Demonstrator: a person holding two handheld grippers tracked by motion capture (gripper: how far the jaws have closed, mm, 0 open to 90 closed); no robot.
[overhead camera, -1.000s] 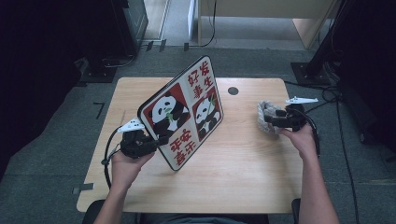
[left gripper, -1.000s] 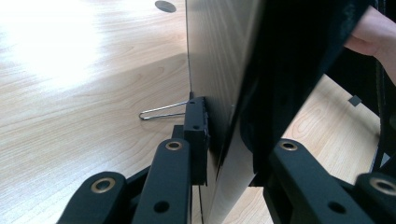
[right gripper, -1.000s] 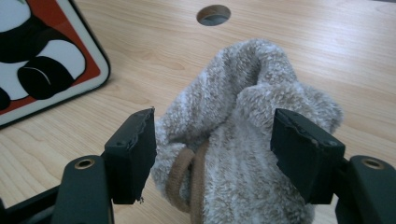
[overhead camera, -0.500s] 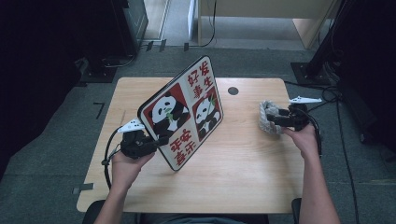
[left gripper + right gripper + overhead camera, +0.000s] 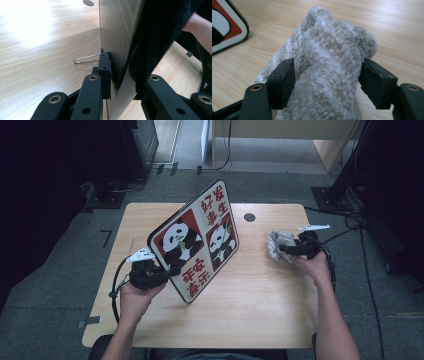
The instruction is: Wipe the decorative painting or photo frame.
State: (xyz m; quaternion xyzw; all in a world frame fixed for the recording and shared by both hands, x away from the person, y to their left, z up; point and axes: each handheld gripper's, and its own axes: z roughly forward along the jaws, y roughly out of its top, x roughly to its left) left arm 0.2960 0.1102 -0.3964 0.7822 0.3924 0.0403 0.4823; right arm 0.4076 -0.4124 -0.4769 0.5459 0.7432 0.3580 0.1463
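A rounded board (image 5: 197,240) printed with two pandas and red Chinese characters stands tilted on the wooden table (image 5: 260,320), its lower corner resting on the wood. My left gripper (image 5: 171,271) is shut on its lower left edge. In the left gripper view the board (image 5: 117,37) runs edge-on between the jaws of that gripper (image 5: 122,82), and a thin wire loop (image 5: 85,59) sticks out from its back. At the right, my right gripper (image 5: 286,249) is shut on a grey fluffy cloth (image 5: 277,245). The cloth (image 5: 332,50) bulges up between the pads of the right gripper (image 5: 327,75).
A round dark cable hole (image 5: 249,217) sits in the table's far middle, between board and cloth. Cables trail from both grippers over the table's edges. Dark equipment and stands surround the table on the grey floor.
My right gripper has sunk slightly toward the table with the cloth in it. The left gripper and the board have stayed in place.
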